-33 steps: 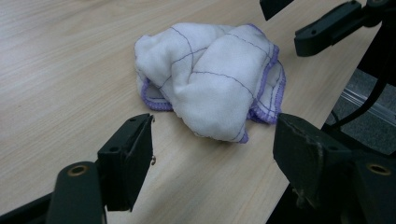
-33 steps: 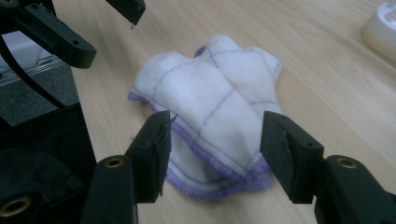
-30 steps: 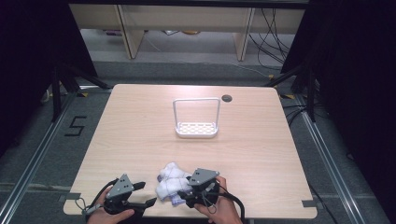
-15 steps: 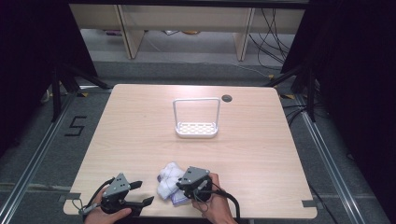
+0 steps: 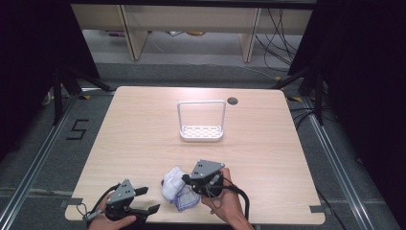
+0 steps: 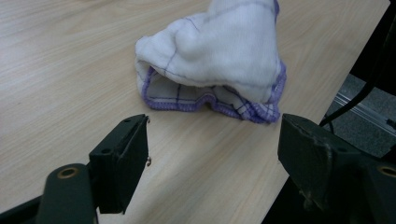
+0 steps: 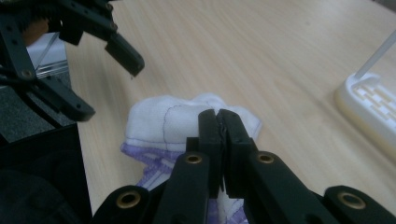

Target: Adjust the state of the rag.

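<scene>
Cloth (image 5: 178,189) now sits pinched in the right gripper (image 7: 218,122), whose jaws have just closed at its 3 o'clock edge; left gripper (image 6: 212,140) waits open, so lifting can begin.

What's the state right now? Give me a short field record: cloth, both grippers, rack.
cloth: white cloth with purple edging, bunched, near the table front edge
right gripper: right gripper, jaws just closed, pinching the cloth top
left gripper: left gripper open, jaws empty, short of the cloth, not touching
rack: white rack, empty, at the table's far middle
</scene>
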### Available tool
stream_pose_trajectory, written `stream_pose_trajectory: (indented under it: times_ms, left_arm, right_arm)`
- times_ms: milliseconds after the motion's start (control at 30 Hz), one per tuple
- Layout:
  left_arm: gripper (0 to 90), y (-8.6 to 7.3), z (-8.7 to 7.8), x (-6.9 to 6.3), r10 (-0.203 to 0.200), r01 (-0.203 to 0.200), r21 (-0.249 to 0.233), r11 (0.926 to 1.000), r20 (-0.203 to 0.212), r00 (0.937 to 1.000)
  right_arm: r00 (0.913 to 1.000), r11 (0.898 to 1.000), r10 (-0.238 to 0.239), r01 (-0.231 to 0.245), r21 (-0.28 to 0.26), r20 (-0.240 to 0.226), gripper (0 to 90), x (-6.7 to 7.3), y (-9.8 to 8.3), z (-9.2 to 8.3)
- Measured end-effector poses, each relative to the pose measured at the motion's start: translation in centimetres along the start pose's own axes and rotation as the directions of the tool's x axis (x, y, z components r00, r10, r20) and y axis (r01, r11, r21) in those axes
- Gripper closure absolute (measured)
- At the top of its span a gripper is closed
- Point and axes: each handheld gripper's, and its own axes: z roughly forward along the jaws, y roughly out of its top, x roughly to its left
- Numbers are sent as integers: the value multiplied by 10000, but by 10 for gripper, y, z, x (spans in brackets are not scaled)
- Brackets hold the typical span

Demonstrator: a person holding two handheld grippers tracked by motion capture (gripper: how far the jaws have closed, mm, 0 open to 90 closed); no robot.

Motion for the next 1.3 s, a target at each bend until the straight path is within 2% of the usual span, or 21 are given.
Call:
stream_pose_trajectory:
  times_ms: [167,200,267,400,433,500,533,567,600,633,667,700,767,867,967,1000,1067,1167,1233,1267,1300]
  left_arm:
    - [227,1,2,-3,14,-13,-71,10000,81,10000]
    - [226,1,3,-4,45,-43,-120,9999,173,9998]
    - [223,1,5,-5,82,-80,-73,9999,262,9996]
    - [222,6,12,-12,158,-151,-143,9998,531,9985]
    - [223,7,16,-14,252,-240,-188,9995,634,9977]
    - [238,9,20,-17,86,-67,-245,9997,752,9971]
    - [252,11,29,-24,165,-138,-252,9996,1098,9938]
    - [260,11,29,-24,165,-138,-252,9996,1098,9938]
    - [270,16,38,-33,569,-538,-274,9982,1300,9899]
    - [277,16,38,-33,569,-538,-274,9982,1300,9899]
    - [291,22,45,-41,693,-648,-381,9972,1330,9887]
    - [316,26,48,-43,610,-577,-300,9979,1244,9904]
    - [386,30,57,-43,850,-855,4,9963,980,9915]
    - [633,31,64,-40,1000,-1014,97,9948,999,9900]
    - [807,31,60,-38,1026,-1053,141,9943,1294,9863]
    - [830,35,49,-34,1170,-1174,-59,9931,1422,9829]
    - [872,44,32,-31,1112,-1079,-297,9937,1519,9821]
    - [894,60,6,-28,1405,-1291,-779,9886,1644,9763]
    - [895,72,-10,-28,1510,-1385,-886,9864,1547,9764]
    - [894,78,-15,-27,1630,-1497,-895,9847,1658,9726]
    - [892,82,-17,-27,1683,-1552,-914,9837,1596,9727]
  right_arm:
    - [9996,9961,234,-220,-853,152,890,-11,20,-23]
    - [9992,9956,300,-277,-891,250,890,-12,24,-29]
    - [9986,9942,48,9,-1079,528,890,-18,32,-37]
    - [9979,9937,71,2,-1124,643,890,-27,40,-50]
    - [9975,9928,168,-86,-1193,681,890,-29,40,-51]
    - [9974,9938,174,-95,-1107,702,890,-31,39,-52]
    - [9971,9938,204,-122,-1104,734,890,-31,38,-52]
    - [9971,9938,204,-122,-1104,734,890,-31,38,-52]
    - [9973,9939,239,-162,-1095,699,890,-31,36,-50]
    - [9973,9939,239,-162,-1095,699,890,-31,36,-50]
    - [9971,9929,313,-230,-1171,690,890,-30,35,-48]
    - [9978,9931,339,-272,-1138,573,890,-30,35,-48]
    - [9979,9934,419,-363,-1088,495,890,-29,35,-48]
    - [9975,9929,261,-183,-1178,651,890,-29,37,-49]
    - [9971,9930,267,-183,-1166,707,890,-32,36,-54]
    - [9963,9931,259,-163,-1158,816,890,-34,35,-58]
    - [9960,9918,437,-338,-1234,783,890,-35,32,-64]
    - [9942,9906,484,-355,-1322,960,890,-35,27,-76]
    - [9938,9899,578,-448,-1344,945,890,-34,23,-84]
    - [9930,9882,715,-577,-1419,940,890,-34,22,-89]
    - [9931,9888,699,-565,-1380,944,890,-34,21,-93]
